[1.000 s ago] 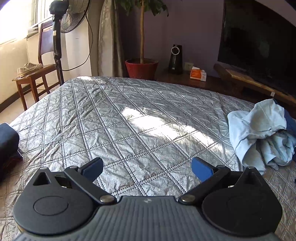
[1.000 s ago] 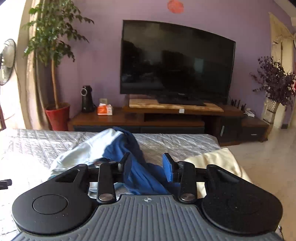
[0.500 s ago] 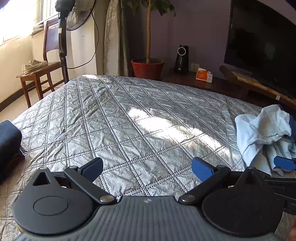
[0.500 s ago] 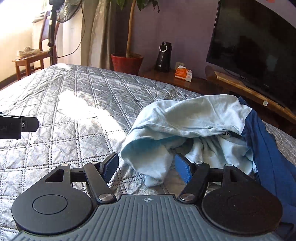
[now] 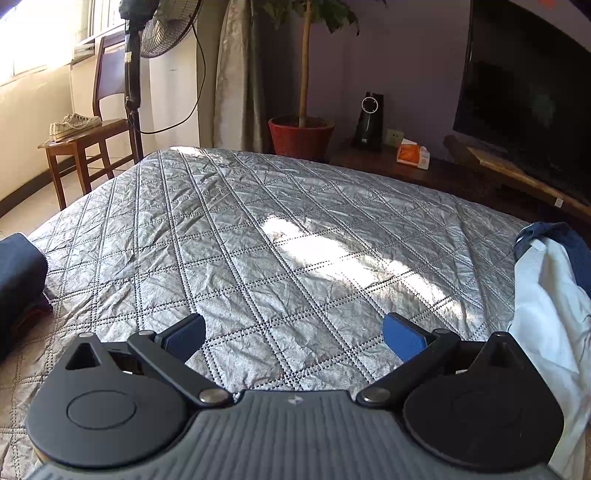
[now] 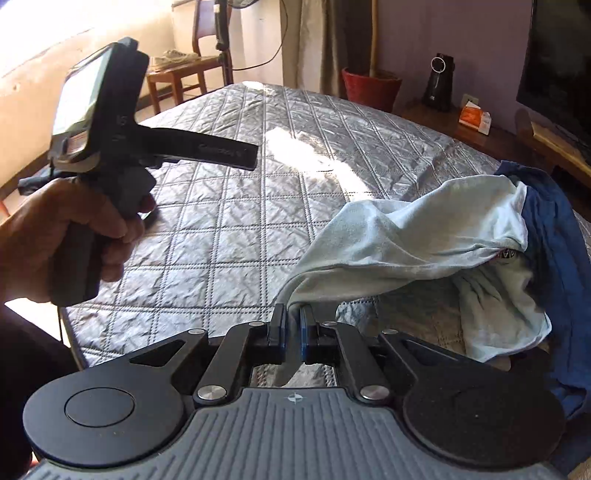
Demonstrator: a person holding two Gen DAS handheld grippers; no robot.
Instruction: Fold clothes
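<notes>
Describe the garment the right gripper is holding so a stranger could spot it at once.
Start at the silver quilted bedspread and go to its right edge, where clothes are heaped. The light blue shirt is pinched by the right gripper; it is pale, unlike the dark blue garment behind it.

A quilted silver bedspread fills the room; beyond stand a wooden chair bearing sneakers, a fan, and a red plant pot.

1. The dark blue garment is cut off at three o'clock, partly under the light blue shirt.
2. The dark bundle (nine o'clock) runs off-frame.
</notes>
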